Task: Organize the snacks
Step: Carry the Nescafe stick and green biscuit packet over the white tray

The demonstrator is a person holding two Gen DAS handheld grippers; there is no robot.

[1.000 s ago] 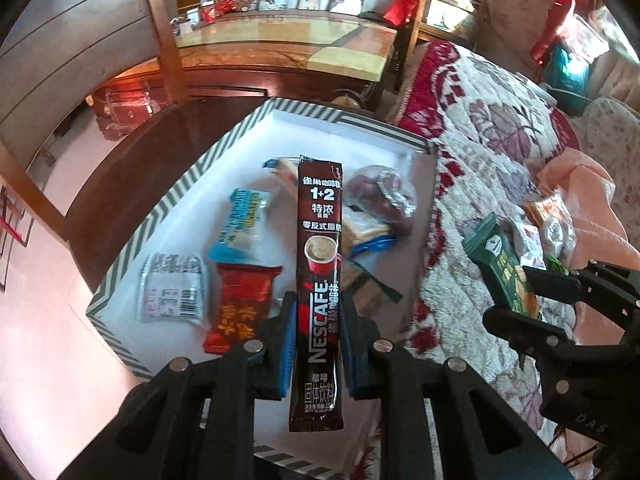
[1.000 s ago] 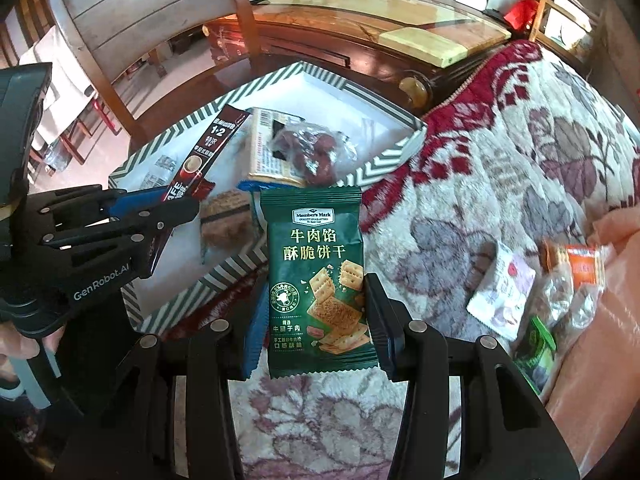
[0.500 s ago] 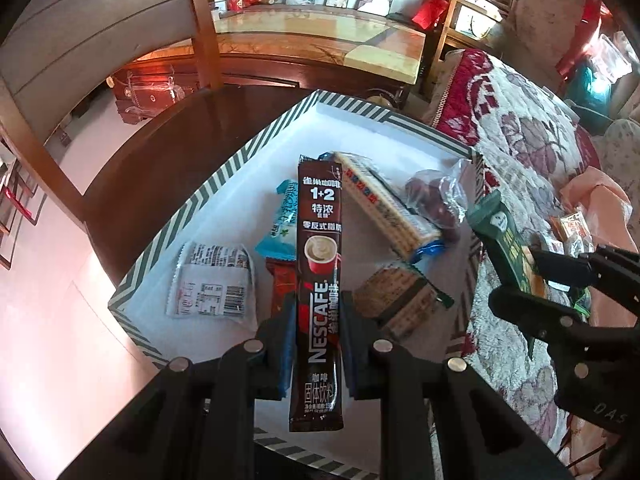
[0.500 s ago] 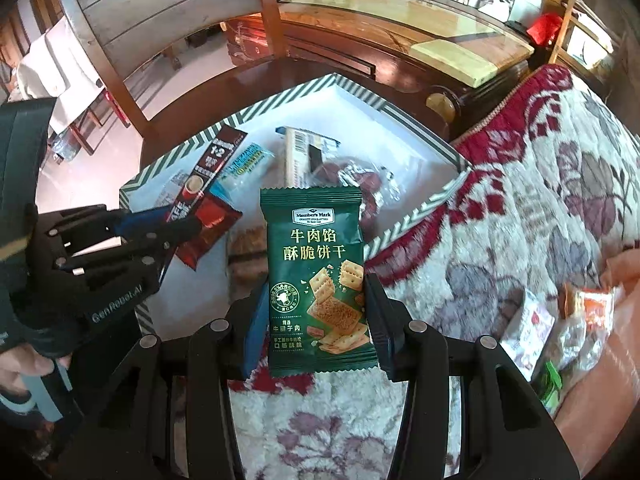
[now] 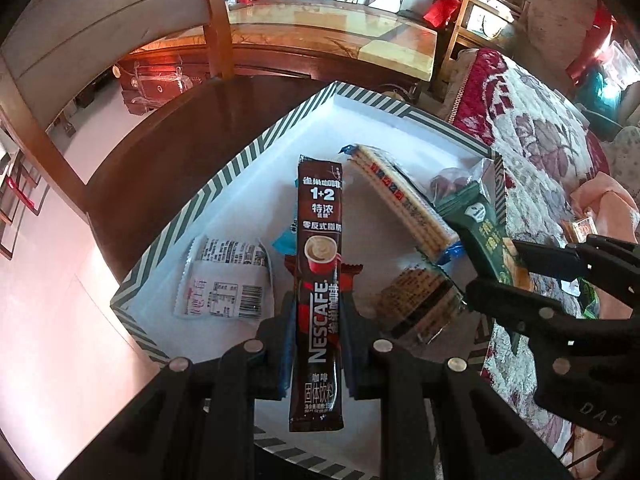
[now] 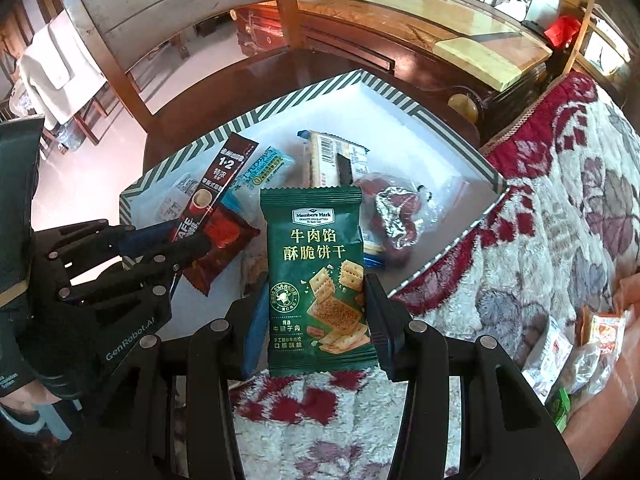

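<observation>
Left wrist view first: my left tongs (image 5: 318,320) are clamped on the Nescafé coffee stick (image 5: 320,272), which stands straight out ahead of the fingers. A second ago the striped box (image 5: 224,184) sat further ahead; now its near edge has slid under the tongs and the stick hangs over the white floor of the box, above the red packet (image 5: 348,274) and just right of the white barcode sachet (image 5: 224,276). Off to my right, the right tongs (image 5: 504,268) have come in over the box's right wall.

From the right wrist view, those tongs (image 6: 316,304) are clamped on the green beef cracker pack (image 6: 316,280), whose top now overlaps the box interior, where earlier it was mostly over the floral blanket (image 6: 560,220). Ahead of it lie the long biscuit sleeve (image 6: 336,158) and the clear bag of dark red snacks (image 6: 396,216).

I judge both items are now positioned for release into the box, so the next step is to lower and let go. More loose snacks (image 6: 576,344) wait on the blanket, far right.
</observation>
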